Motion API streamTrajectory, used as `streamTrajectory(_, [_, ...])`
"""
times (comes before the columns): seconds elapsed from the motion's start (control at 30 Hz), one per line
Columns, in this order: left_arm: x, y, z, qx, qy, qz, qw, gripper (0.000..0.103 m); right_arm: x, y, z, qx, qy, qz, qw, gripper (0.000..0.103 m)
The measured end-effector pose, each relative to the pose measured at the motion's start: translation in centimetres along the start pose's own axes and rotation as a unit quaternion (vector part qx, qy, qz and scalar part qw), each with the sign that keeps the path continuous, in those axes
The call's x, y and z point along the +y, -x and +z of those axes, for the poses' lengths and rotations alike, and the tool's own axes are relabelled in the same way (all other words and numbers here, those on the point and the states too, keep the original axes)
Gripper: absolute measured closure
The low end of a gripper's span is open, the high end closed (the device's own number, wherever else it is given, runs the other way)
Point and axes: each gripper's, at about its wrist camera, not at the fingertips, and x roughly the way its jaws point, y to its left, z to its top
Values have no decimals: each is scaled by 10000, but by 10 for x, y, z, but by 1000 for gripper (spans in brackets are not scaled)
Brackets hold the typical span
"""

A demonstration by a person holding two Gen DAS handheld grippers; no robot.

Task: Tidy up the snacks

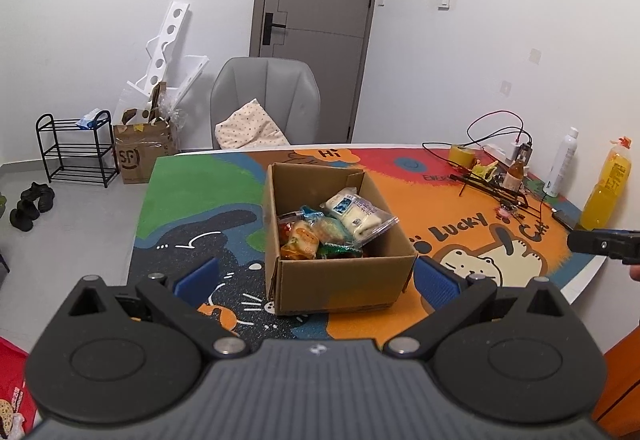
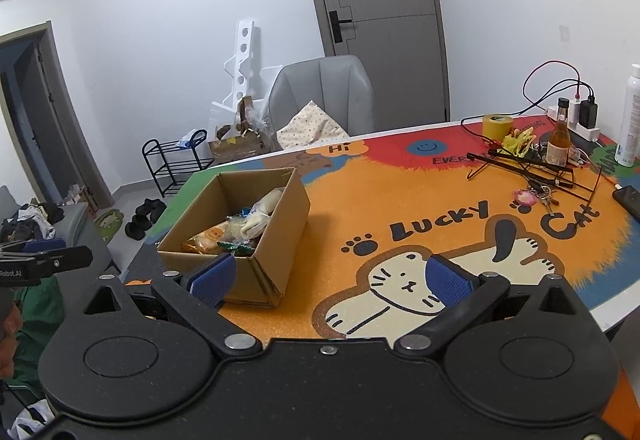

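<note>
Snacks [image 1: 332, 228] fill the cardboard box [image 1: 344, 280] near the table's left edge [image 1: 138, 224]; both tongs [image 1: 316, 276] [image 2: 328, 276] gape empty.

Open cardboard box [image 1: 340, 272] on the colourful mat — snack packets [image 1: 332, 228] heaped inside, flaps up.

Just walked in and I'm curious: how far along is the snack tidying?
Several snack packets already sit in the open cardboard box on the cat-print table mat. Nothing is in hand: the left gripper and right gripper are both open and empty. No loose snacks show on the mat; whether more remain elsewhere, I cannot tell.
</note>
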Motion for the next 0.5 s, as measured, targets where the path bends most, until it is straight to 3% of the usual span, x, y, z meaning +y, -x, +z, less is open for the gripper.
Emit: streamTrajectory(0.5, [-3,-1,-3,72,-59,-41,9999,0,2,-1,-2,124,-9,80,9999,0])
